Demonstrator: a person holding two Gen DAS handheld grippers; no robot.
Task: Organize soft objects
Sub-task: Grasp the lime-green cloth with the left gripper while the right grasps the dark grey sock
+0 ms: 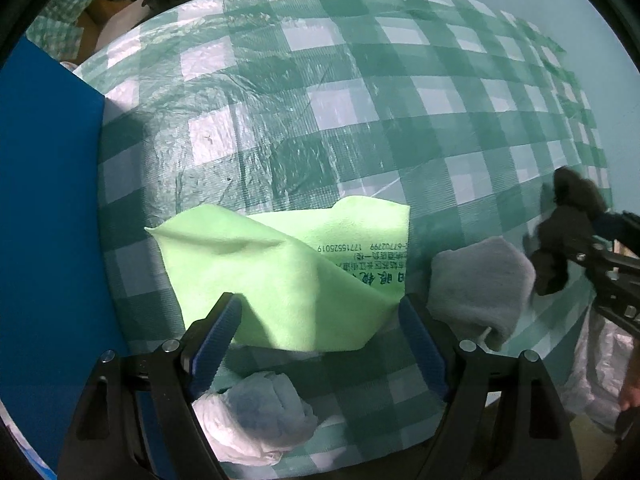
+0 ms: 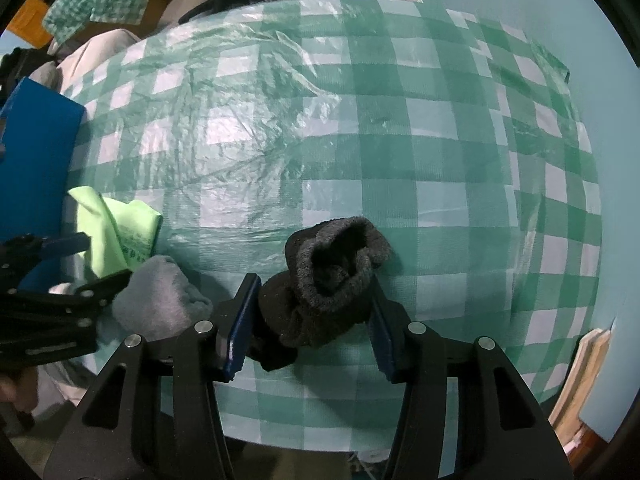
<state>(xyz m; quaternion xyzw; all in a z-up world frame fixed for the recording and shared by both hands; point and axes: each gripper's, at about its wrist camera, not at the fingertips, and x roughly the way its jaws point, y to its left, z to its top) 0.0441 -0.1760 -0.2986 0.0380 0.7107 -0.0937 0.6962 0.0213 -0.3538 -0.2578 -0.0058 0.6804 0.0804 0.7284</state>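
Two grippers are seen over the green checked tablecloth [image 2: 400, 152]. A dark sock [image 2: 328, 284] is pinched between the blue pads of the right gripper [image 2: 308, 320], bunched up just above the cloth. The left gripper [image 1: 320, 320] is spread wide, nothing clamped, with a lime green cloth [image 1: 280, 264] lying between its fingers. A grey sock [image 1: 480, 284] is parked right beside it, and a white wad [image 1: 256, 416] sits nearer the camera.

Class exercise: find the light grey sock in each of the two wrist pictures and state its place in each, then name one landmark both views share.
Left wrist view: the light grey sock lies low on the right, just right of the green cloth.
Right wrist view: the light grey sock lies low on the left, just below the green cloth.
Shared landmark: the green cloth, printed with text, on the checked tablecloth.
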